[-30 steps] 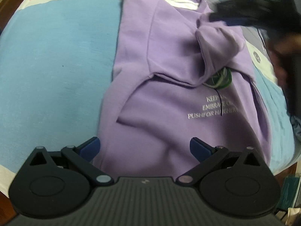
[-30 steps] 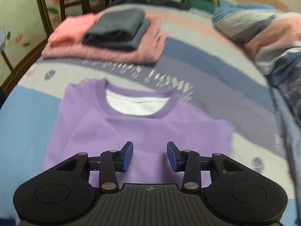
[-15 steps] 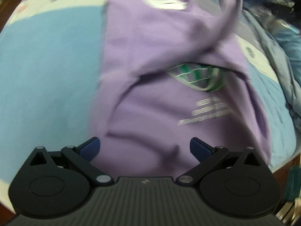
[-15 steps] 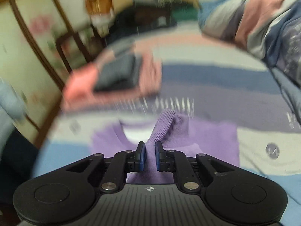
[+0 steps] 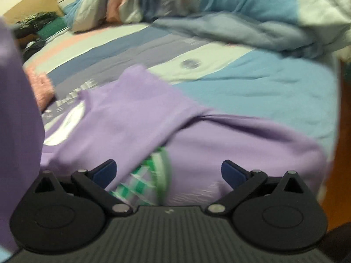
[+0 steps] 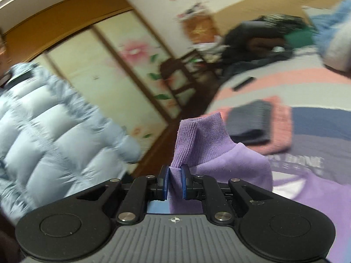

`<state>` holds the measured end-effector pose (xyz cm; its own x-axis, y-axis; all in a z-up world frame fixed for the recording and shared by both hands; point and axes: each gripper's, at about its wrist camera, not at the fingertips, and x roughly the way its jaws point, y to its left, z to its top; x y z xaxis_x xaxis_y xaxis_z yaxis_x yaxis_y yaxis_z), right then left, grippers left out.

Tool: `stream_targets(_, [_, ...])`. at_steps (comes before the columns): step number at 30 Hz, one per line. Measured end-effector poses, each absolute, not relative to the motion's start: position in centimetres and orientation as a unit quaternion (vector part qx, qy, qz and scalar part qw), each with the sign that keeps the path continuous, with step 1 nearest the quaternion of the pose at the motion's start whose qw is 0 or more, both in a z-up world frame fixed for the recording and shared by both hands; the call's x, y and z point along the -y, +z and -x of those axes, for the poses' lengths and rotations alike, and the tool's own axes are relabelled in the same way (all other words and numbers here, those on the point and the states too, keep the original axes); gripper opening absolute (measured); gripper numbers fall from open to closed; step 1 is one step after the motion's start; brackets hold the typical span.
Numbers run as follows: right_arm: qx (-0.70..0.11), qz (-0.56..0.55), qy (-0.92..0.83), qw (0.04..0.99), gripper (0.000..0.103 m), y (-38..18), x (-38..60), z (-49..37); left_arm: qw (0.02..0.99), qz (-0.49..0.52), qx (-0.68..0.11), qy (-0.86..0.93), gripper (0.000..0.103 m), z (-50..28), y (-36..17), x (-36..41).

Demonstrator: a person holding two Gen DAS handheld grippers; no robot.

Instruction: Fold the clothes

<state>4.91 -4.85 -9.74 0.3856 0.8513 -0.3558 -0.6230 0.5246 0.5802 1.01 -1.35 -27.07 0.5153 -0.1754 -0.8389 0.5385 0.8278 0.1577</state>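
A purple sweatshirt [image 5: 131,118] lies on the bed, its green checked print [image 5: 151,179] showing under a fold. My left gripper [image 5: 169,173] hovers just above the print, jaws wide open with nothing pinched between them. My right gripper [image 6: 174,182] is shut on the sweatshirt's ribbed cuff [image 6: 197,135], which stands up between the blue pads, lifted off the bed. The sleeve [image 6: 241,164] trails down right to the sweatshirt's body [image 6: 318,197]. A strip of raised purple cloth [image 5: 17,120] hangs along the left edge of the left wrist view.
Folded grey clothing [image 6: 250,120] rests on a pink garment [image 6: 280,129] at the far end of the bed. A rumpled striped duvet [image 5: 219,15] lies across the bed's far side. A person in a pale puffer jacket [image 6: 43,131] stands left. A dark chair [image 6: 182,74] and wardrobe doors [image 6: 122,65] are behind.
My right gripper closed on the cuff and raised it off the bed, tilting up toward the room. My left gripper swung and rolled, now facing across the sweatshirt toward the duvet.
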Motion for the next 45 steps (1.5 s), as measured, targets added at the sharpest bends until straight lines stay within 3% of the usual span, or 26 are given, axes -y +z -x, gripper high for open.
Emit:
stream_targets(2, [-0.313,-0.178,0.462,0.810,0.012,-9.2,4.1,-4.3,0.845,-0.203,-0.470,-0.153,0.103,-3.6,-28.4,0.2])
stream_targets(9, [-0.318,-0.214,0.450,0.807,0.012,-9.5,4.2,-3.2,0.862,0.039,-0.502,0.051,0.102,-8.4,-28.7,-12.3])
stream_targets(19, [-0.350,-0.215,0.413,0.813,0.011,-12.3,4.0,-4.7,0.872,-0.053,-0.485,-0.042,0.102,-6.0,-29.5,-8.4])
stream_targets(29, [-0.239,-0.171,0.507,0.811,0.010,-6.5,0.1,-7.7,0.829,-0.066,-0.479,-0.280,0.103,-1.9,-25.6,-5.3])
stream_targets(32, [-0.273,-0.179,0.429,0.843,0.010,-9.3,4.3,-6.8,0.816,-0.066,-0.506,-0.271,0.103,-0.1,-27.1,-5.5])
stream_targets(40, [-0.462,-0.128,0.178,0.860,0.010,-24.8,11.2,-7.6,0.794,-0.044,-0.576,-0.190,0.103,1.6,-32.8,-8.6])
stream_targets(45, [-0.433,-0.155,0.185,0.869,0.010,-22.8,11.1,-6.4,0.779,-0.027,-0.585,-0.222,0.103,2.2,-31.6,-8.7])
